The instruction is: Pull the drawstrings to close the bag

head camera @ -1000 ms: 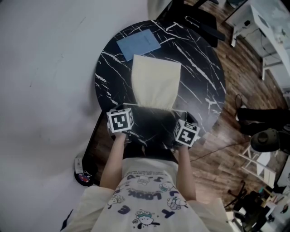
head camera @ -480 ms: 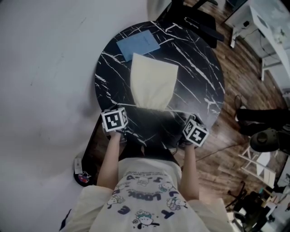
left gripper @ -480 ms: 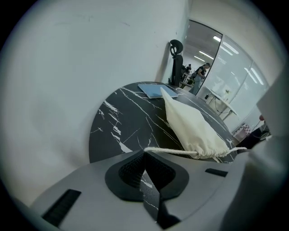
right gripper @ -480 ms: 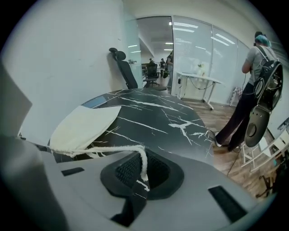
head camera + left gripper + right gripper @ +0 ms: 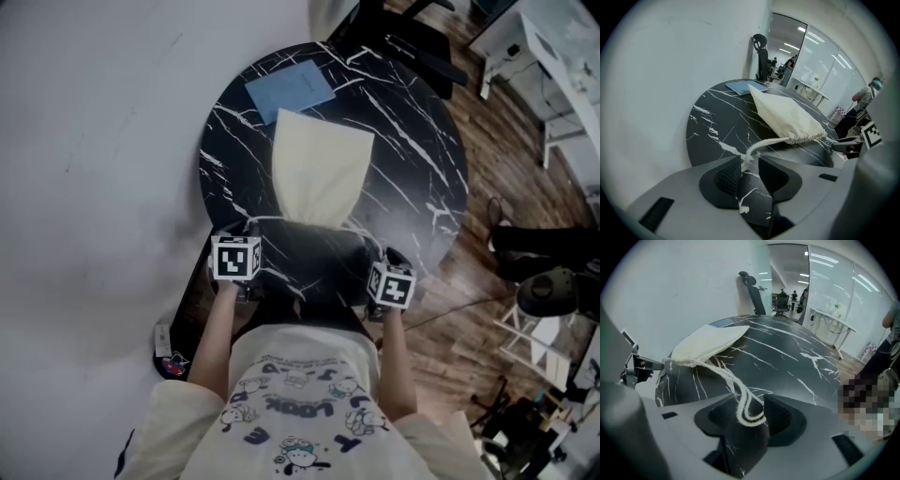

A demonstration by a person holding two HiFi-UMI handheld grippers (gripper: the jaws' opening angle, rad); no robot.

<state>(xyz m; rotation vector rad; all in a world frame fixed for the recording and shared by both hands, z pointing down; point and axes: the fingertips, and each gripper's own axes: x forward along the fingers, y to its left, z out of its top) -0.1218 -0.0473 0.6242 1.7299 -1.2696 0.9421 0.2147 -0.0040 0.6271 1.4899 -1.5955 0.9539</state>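
Releasing now: your left gripper (image 5: 750, 171) and right gripper (image 5: 752, 416) have both just been opening their jaws. Each pair stands apart, with a cord lying loose between the pads rather than pinched.
Bag: the cream drawstring bag (image 5: 321, 173) lies flat on the round black marble table (image 5: 412, 122). Its gathered mouth (image 5: 808, 137) is turned toward you, close to the table's near edge and between your two grippers.
Left cord: the left drawstring (image 5: 766, 143) runs from the mouth into the gap of your left jaws, its end resting against one pad.
Right cord: the right drawstring (image 5: 729, 378) comes in as a doubled loop, slack, curling down between your right jaws.
Closure: the mouth looks tightly puckered in the left gripper view, so I judge the pull done or very nearly so.
Do it well: lift each gripper off its cord along the line the cord lies, so nothing catches a pad and drags the bag toward the edge.
If more pull is wanted: pinch each cord nearer the mouth and draw outward, both sides evenly and level with the tabletop.
Watch: the right loop sits deep between the pads, so that side is the likelier snag.
Nearby: a blue sheet (image 5: 289, 89) lies at the bag's far end, out of your way.
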